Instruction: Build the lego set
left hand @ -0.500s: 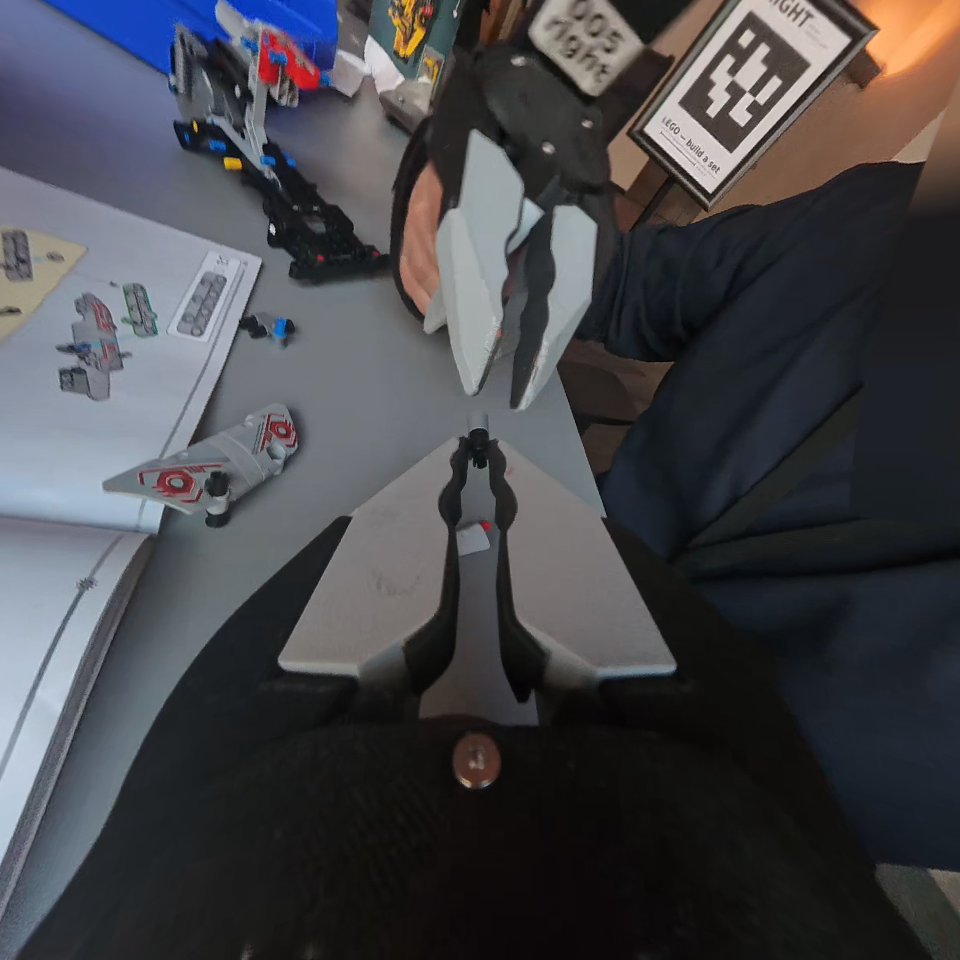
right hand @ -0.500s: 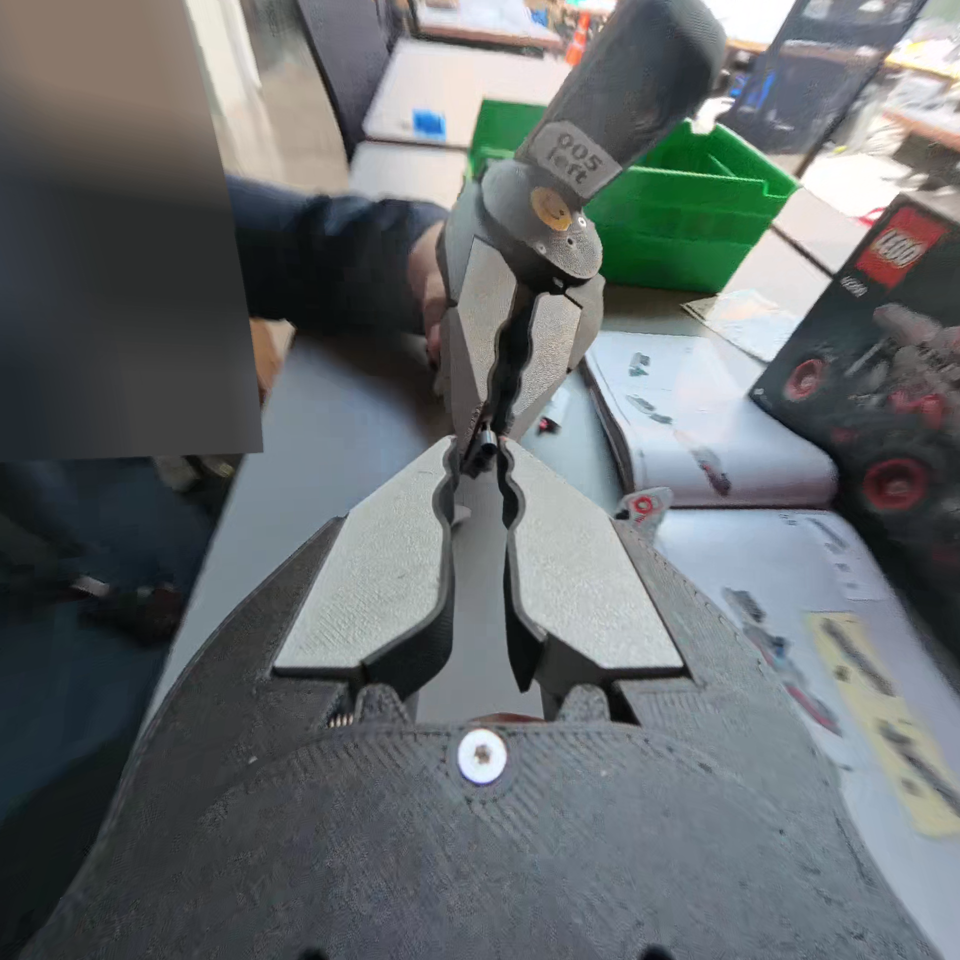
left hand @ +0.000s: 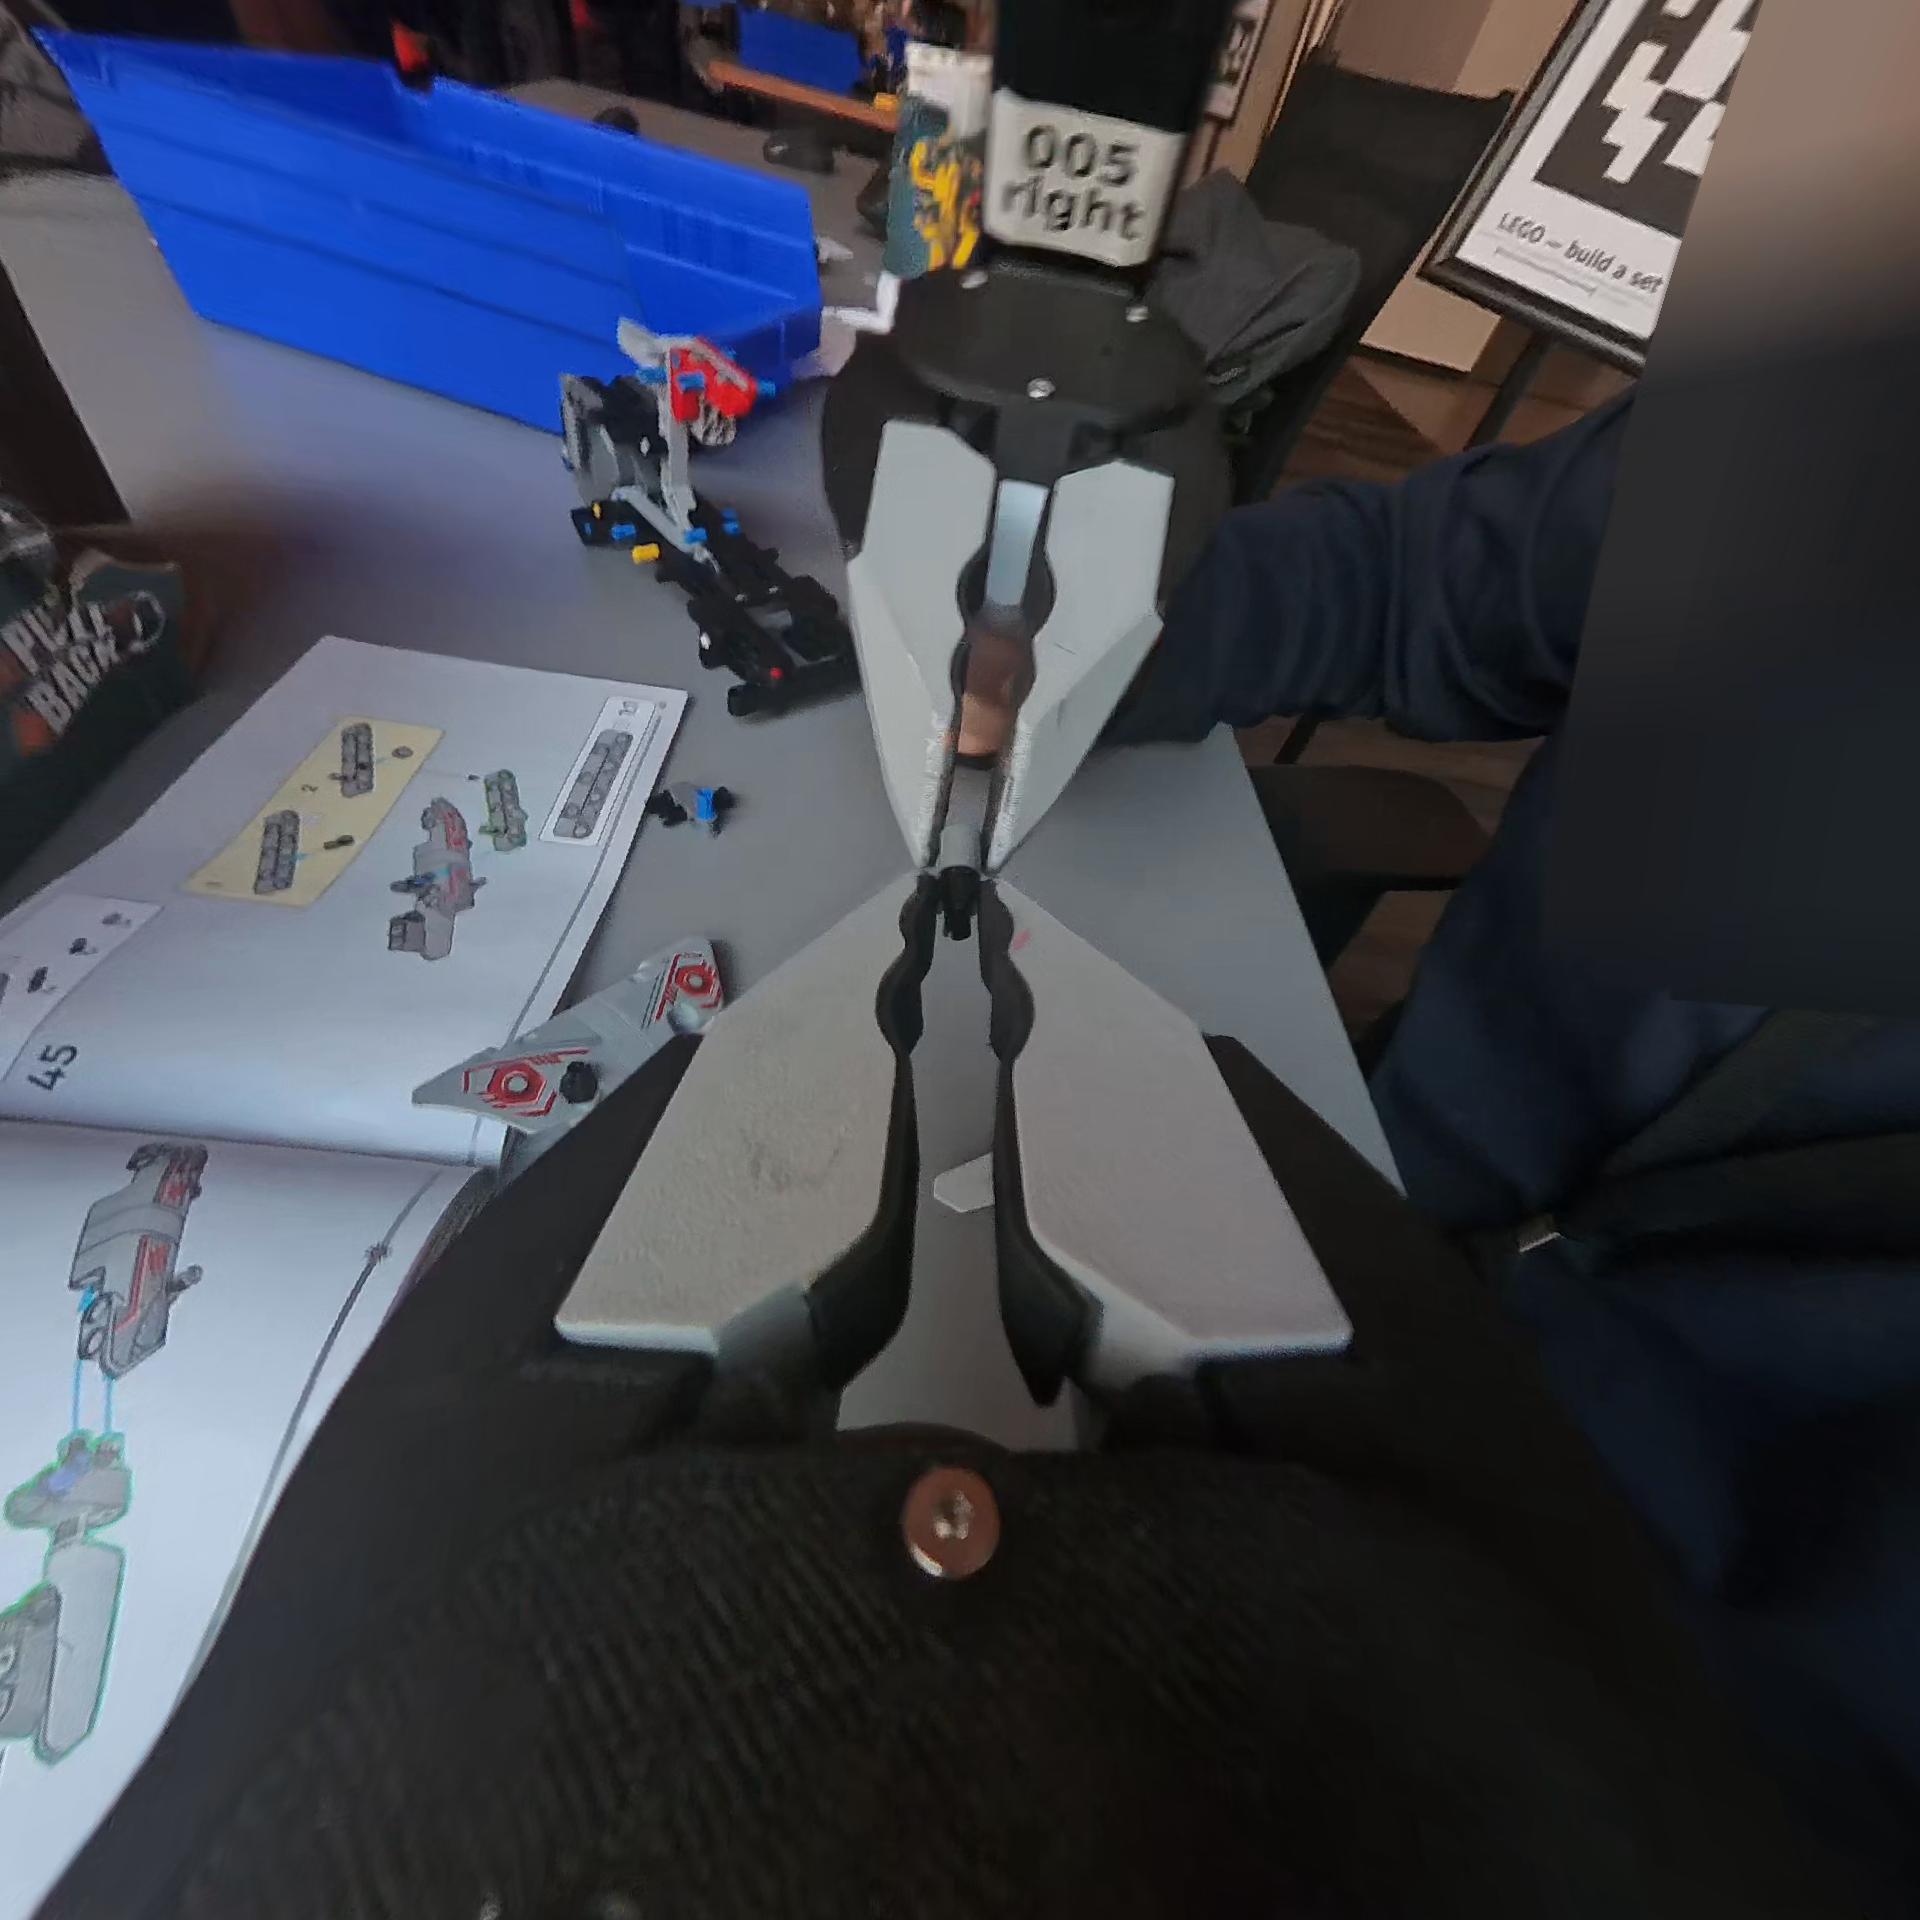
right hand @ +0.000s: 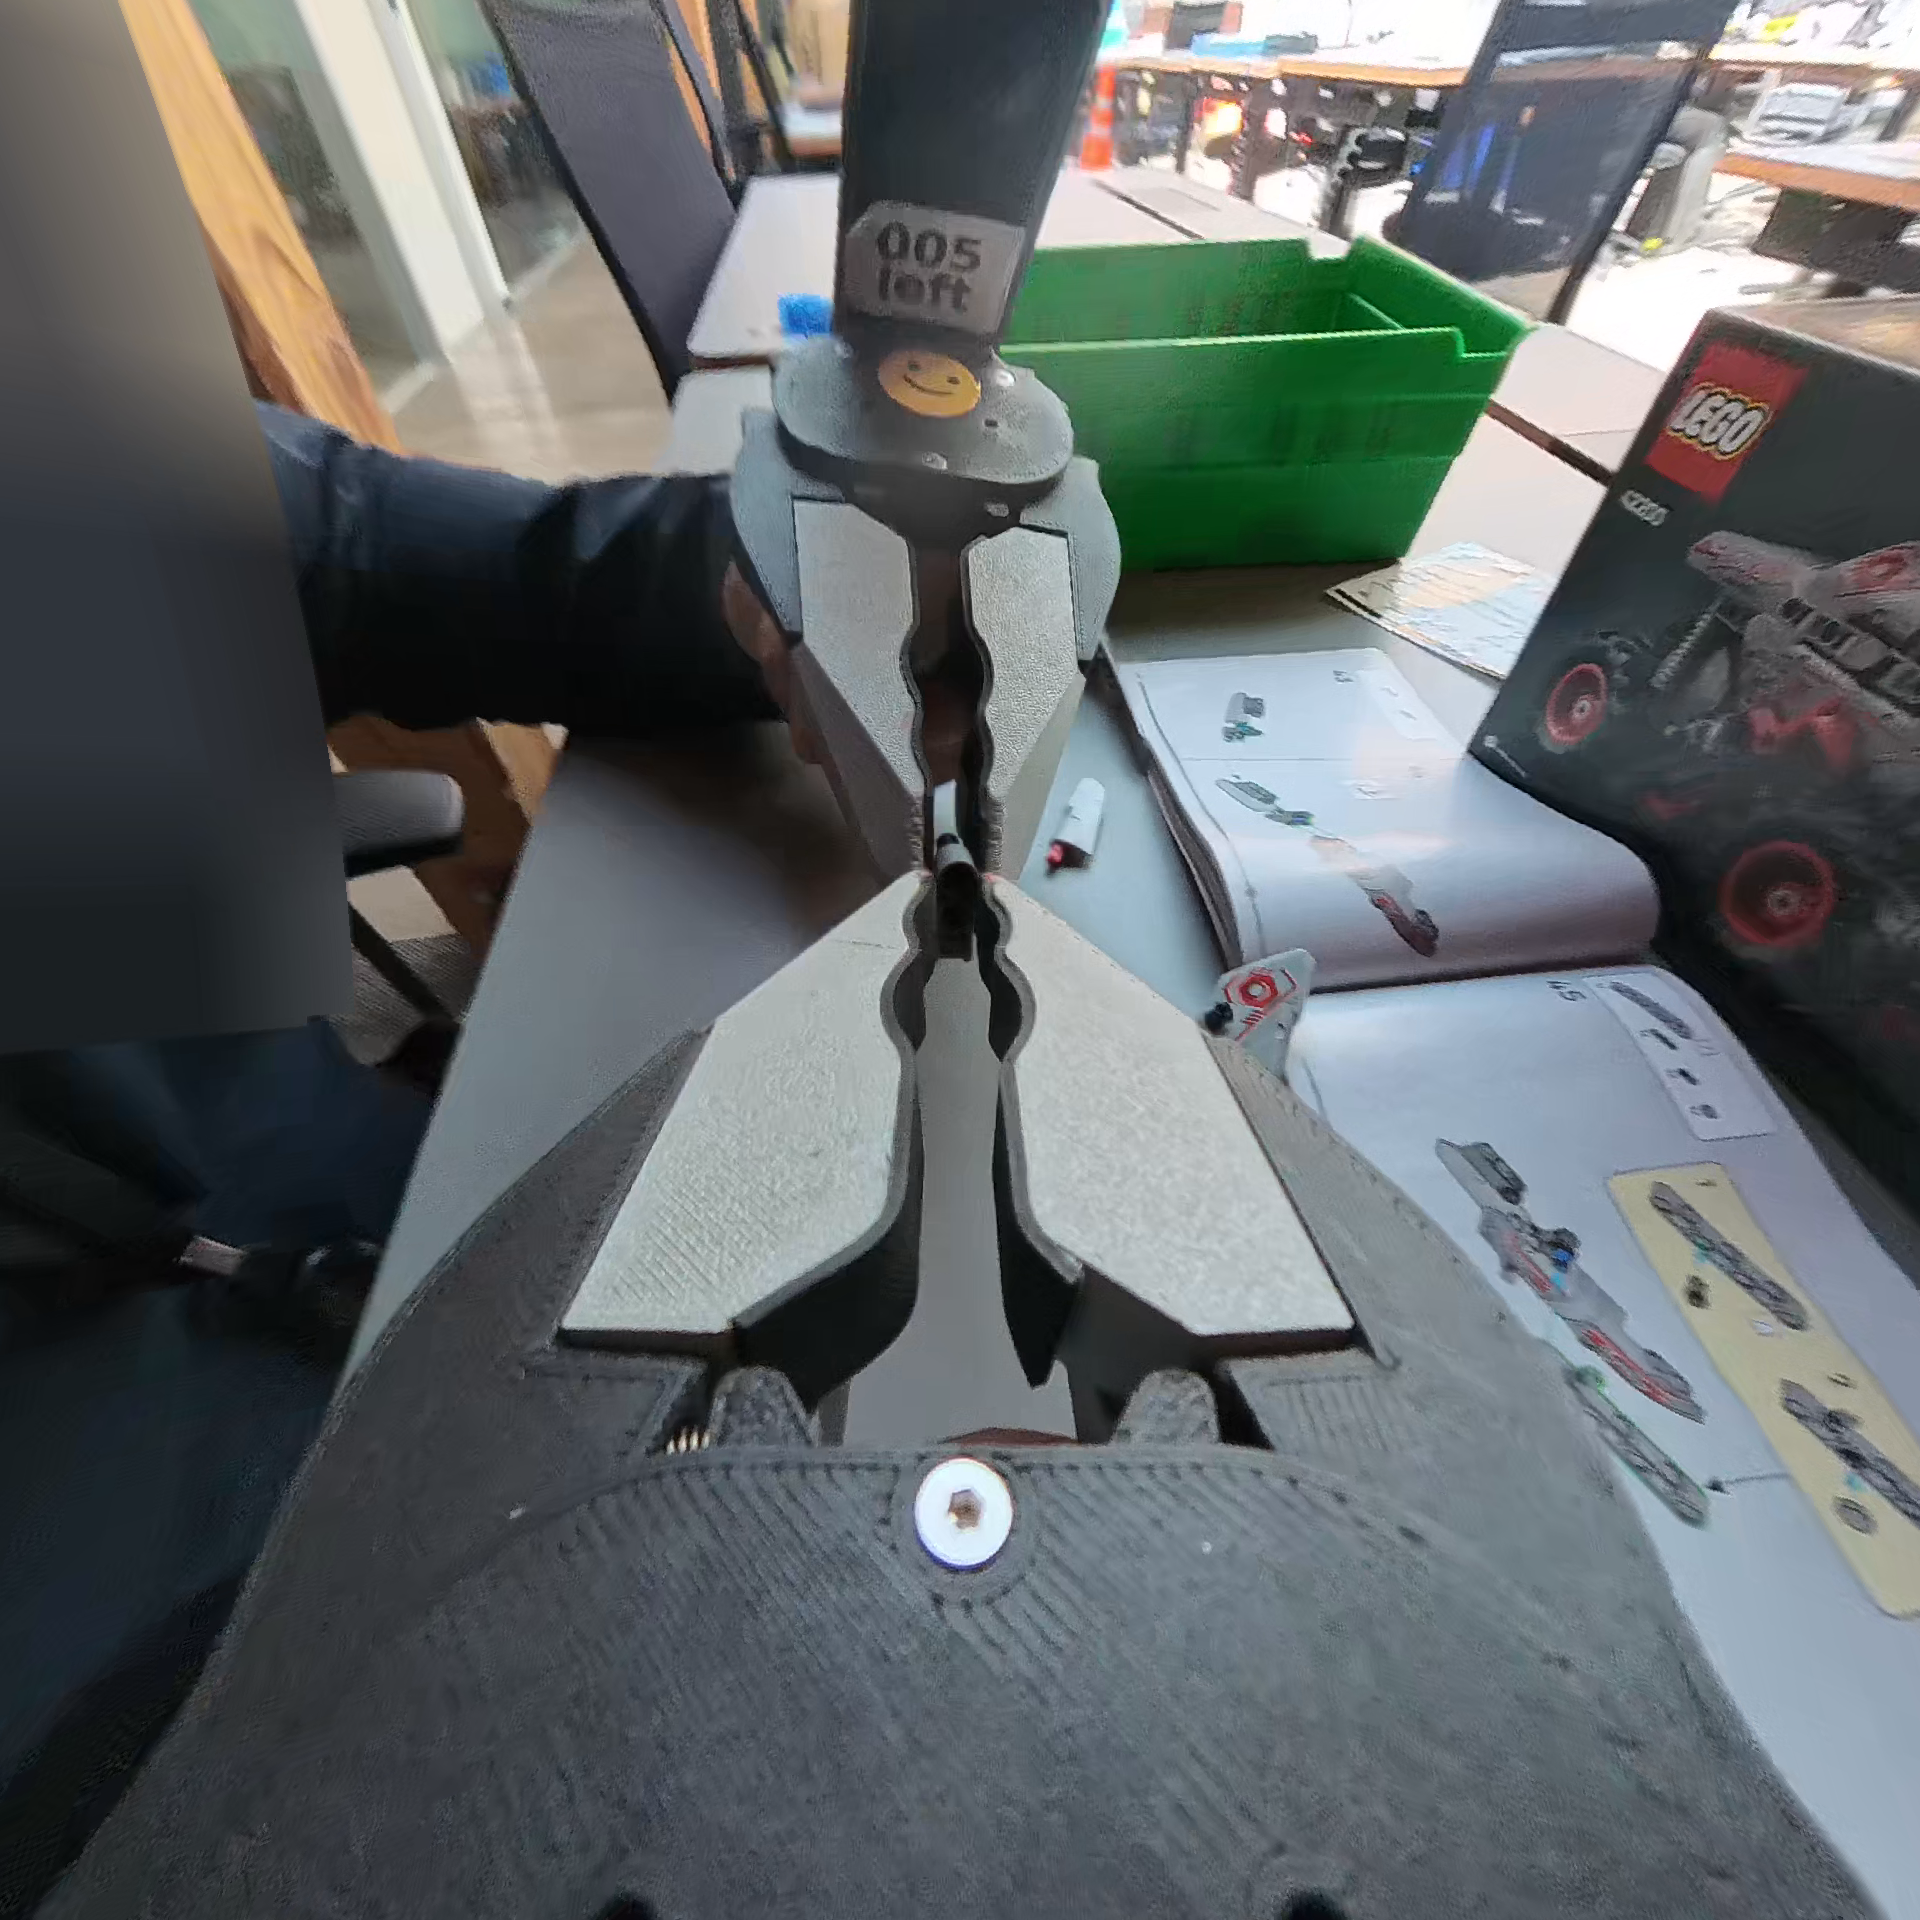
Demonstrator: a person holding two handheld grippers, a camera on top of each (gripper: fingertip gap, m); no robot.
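Note:
My left gripper (left hand: 951,906) is shut on the black end of a small grey and black pin (left hand: 958,868). My right gripper (left hand: 961,844) faces it tip to tip and is shut on the pin's grey end. In the right wrist view the right gripper (right hand: 954,902) holds the pin (right hand: 951,868) against the tips of the left gripper (right hand: 951,844). The pin is held in the air over the table's near edge. A grey panel with red stickers (left hand: 582,1049) lies on the table beside the open instruction booklet (left hand: 312,935). The partly built black chassis (left hand: 717,561) lies farther back.
A small blue, grey and black piece (left hand: 694,805) lies by the booklet. A blue bin (left hand: 436,239) stands at the back. A green bin (right hand: 1247,416) and the set's box (right hand: 1745,675) stand on the far side. A framed sign (left hand: 1621,156) stands off the table edge (left hand: 1299,831). Only a small space, under 4 cm, lies between the two pairs of fingers.
The right gripper has swung in line with the left one, come down tip to tip, and closed on the pin's grey end. The left gripper still holds the pin.

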